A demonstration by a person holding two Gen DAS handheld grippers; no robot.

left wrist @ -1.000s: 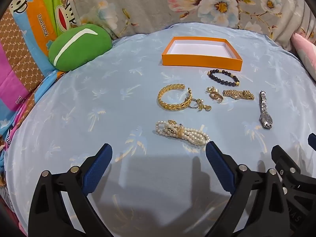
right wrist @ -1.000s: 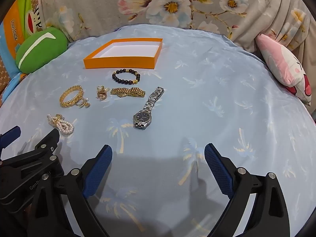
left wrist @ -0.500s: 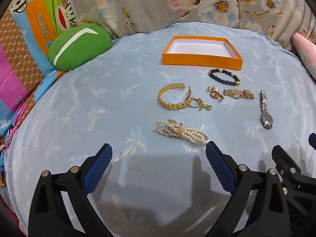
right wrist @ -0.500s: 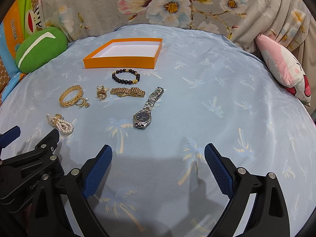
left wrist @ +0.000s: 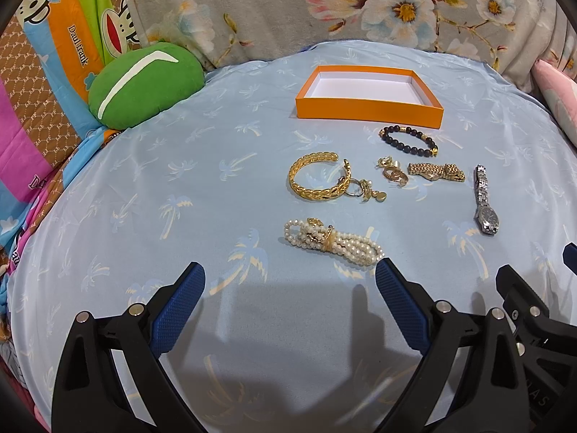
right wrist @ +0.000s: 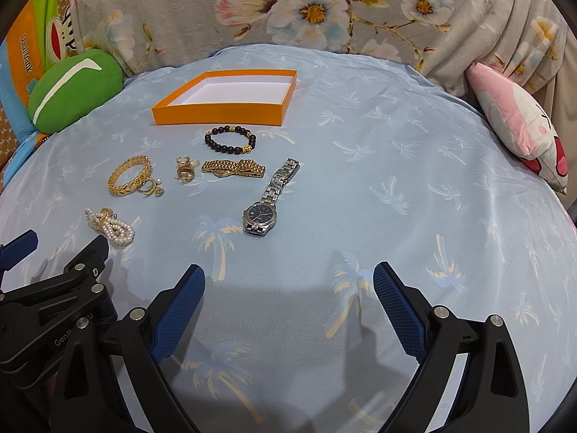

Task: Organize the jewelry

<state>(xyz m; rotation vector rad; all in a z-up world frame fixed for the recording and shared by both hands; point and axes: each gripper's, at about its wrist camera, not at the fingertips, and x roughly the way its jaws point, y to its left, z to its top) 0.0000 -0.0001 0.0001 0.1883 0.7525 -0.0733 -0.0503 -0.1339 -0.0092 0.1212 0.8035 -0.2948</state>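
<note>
Left wrist view: left gripper point(left wrist: 288, 281) spread wide, empty, above the blue sheet point(left wrist: 144, 216); the pearl bracelet point(left wrist: 333, 240) just ahead looks limp and slippery, so pinch its gold clasp. Right wrist view: right gripper point(right wrist: 288, 283) gapes too, holding nothing; the steel watch point(right wrist: 267, 202) looks heavier, best nipped across its linked band, near the empty orange box point(right wrist: 223, 112).

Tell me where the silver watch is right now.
The silver watch lies on the blue sheet, rightmost of the jewelry, just right of the gold link bracelet and nearest the right tongs, untouched.
</note>
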